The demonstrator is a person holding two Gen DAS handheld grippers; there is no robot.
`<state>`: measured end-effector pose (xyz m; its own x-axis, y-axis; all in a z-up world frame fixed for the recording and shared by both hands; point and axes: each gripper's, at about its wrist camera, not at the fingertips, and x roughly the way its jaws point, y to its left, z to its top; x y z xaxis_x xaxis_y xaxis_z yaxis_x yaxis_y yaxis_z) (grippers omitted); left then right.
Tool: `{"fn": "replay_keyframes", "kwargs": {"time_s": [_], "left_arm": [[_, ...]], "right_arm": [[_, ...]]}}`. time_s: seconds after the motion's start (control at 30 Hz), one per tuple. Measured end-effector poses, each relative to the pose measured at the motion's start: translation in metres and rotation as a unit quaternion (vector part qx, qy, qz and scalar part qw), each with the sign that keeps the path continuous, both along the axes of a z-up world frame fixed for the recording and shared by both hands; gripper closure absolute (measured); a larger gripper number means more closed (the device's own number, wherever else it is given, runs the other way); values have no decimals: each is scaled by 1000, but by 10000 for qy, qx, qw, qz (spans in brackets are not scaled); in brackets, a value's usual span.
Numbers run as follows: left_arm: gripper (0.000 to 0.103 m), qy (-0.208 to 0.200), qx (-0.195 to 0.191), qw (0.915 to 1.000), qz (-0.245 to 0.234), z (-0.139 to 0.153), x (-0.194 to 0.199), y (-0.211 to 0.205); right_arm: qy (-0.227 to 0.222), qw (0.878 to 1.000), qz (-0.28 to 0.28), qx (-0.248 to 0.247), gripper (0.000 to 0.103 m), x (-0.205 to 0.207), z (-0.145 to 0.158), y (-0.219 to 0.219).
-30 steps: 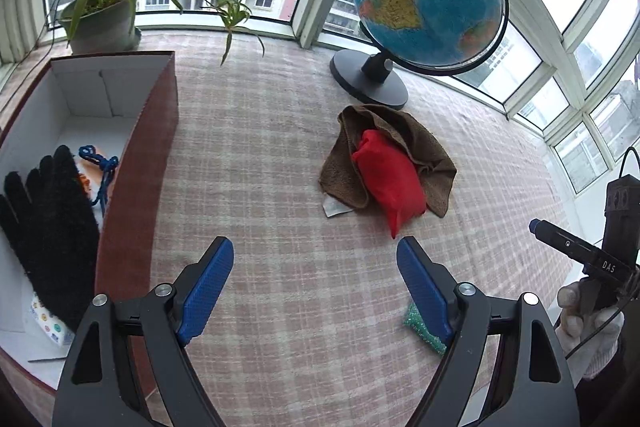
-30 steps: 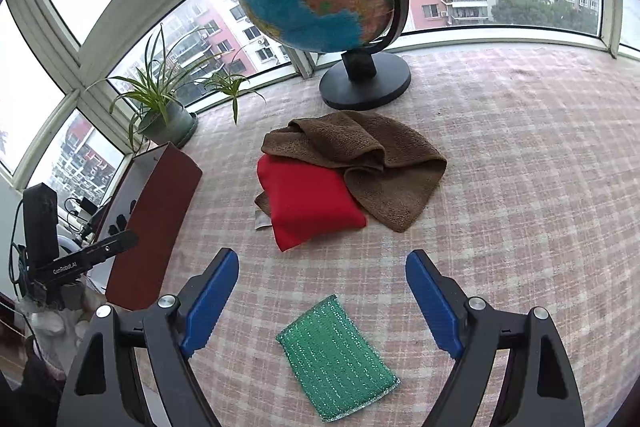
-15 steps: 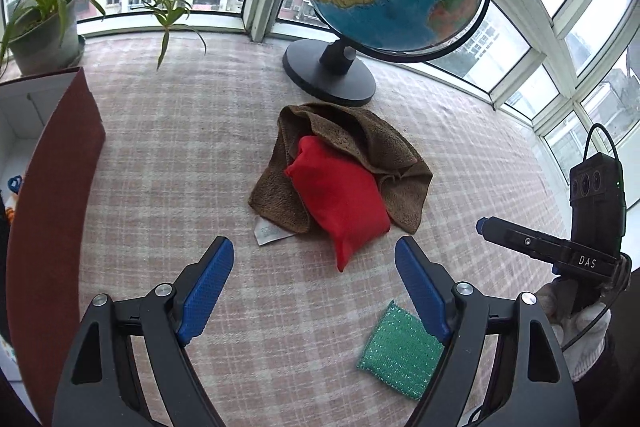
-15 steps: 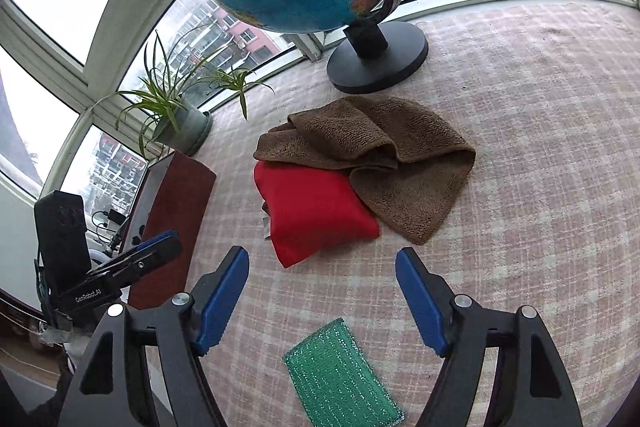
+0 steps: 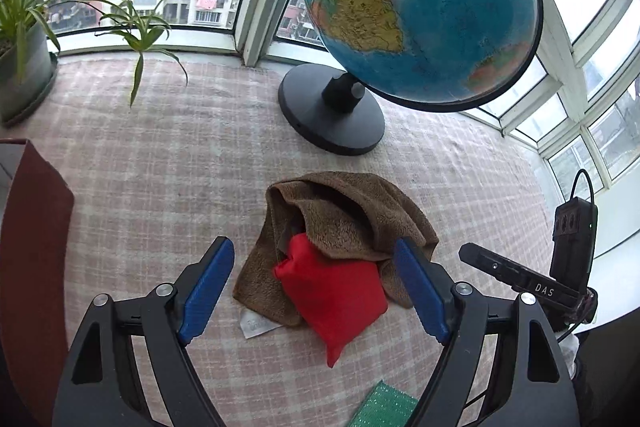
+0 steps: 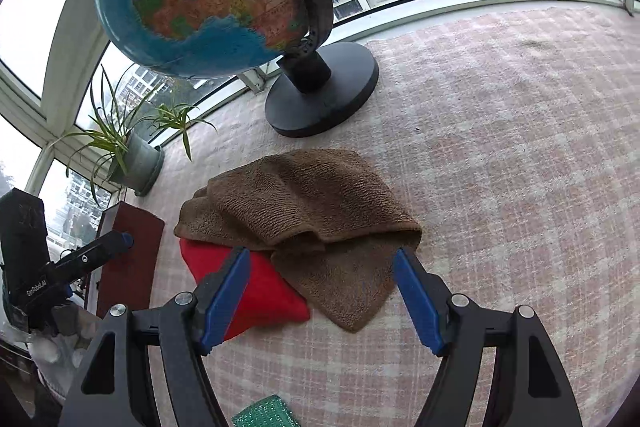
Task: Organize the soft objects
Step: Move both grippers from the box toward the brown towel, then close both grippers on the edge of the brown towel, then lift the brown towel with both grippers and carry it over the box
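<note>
Left claw [image 5: 316, 291] points downward with jaws spread wide and empty; right claw [image 6: 322, 295] likewise gapes, nothing gripped.

"DAS" marks the right hand-held gripper [image 5: 520, 277]; "GenRobot.AI" the left hand-held gripper [image 6: 60, 271].

A red pouch [image 5: 334, 297] was seen partly covered by a brown towel [image 5: 344, 223], in front of the globe [image 5: 416, 7]. The left gripper [image 5: 320, 291] was held spread, empty, before the pouch. A green sponge [image 5: 384, 409] was seen nearest, farthest from the globe.
</note>
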<state>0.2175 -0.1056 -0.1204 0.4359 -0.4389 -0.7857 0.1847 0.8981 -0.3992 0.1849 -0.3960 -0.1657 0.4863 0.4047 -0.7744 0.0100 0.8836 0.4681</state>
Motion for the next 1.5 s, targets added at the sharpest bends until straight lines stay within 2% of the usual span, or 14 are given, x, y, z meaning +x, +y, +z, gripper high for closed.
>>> {"fn": "replay_keyframes", "kwargs": {"time_s": [0.13, 0.33, 0.5, 0.67, 0.77, 0.83, 0.93, 0.97, 1.1, 1.17, 1.3, 1.5], "left_arm": [[21, 196, -125, 9997, 36, -13, 28, -3], [21, 791, -430, 9959, 43, -46, 56, -7], [23, 920, -541, 9943, 47, -58, 65, -11], [41, 947, -479, 9943, -136, -60, 71, -21], [59, 1017, -487, 9935, -127, -65, 75, -22], [74, 1059, -539, 9928, -123, -66, 76, -22], [84, 1027, -541, 9931, -145, -65, 76, -23], [86, 1011, -547, 9932, -154, -64, 75, -23], [92, 952, -607, 9935, -135, -60, 73, -27], [94, 926, -621, 9937, -122, -59, 74, -28], [95, 874, -675, 9938, -114, -53, 69, -28], [97, 717, -804, 9941, -128, -41, 57, -28]], "right_arm": [[146, 9999, -54, 37, 33, 18, -16, -7], [293, 9995, -16, 65, 33, 38, -33, -9], [396, 9992, 59, 79, 33, 50, -44, -6], [484, 9987, 145, 73, 33, 61, -52, -1], [515, 9984, 216, 44, 33, 65, -56, 4], [532, 9982, 270, 10, 33, 67, -57, 7], [535, 9981, 316, -2, 33, 69, -60, 11], [527, 9981, 314, -3, 37, 69, -60, 11], [588, 9977, 326, -27, 81, 71, -60, 13], [594, 9977, 330, -11, 91, 72, -61, 15], [501, 9982, 296, -152, 97, 68, -56, 11], [334, 9990, 190, -249, 98, 60, -46, 5]]}}
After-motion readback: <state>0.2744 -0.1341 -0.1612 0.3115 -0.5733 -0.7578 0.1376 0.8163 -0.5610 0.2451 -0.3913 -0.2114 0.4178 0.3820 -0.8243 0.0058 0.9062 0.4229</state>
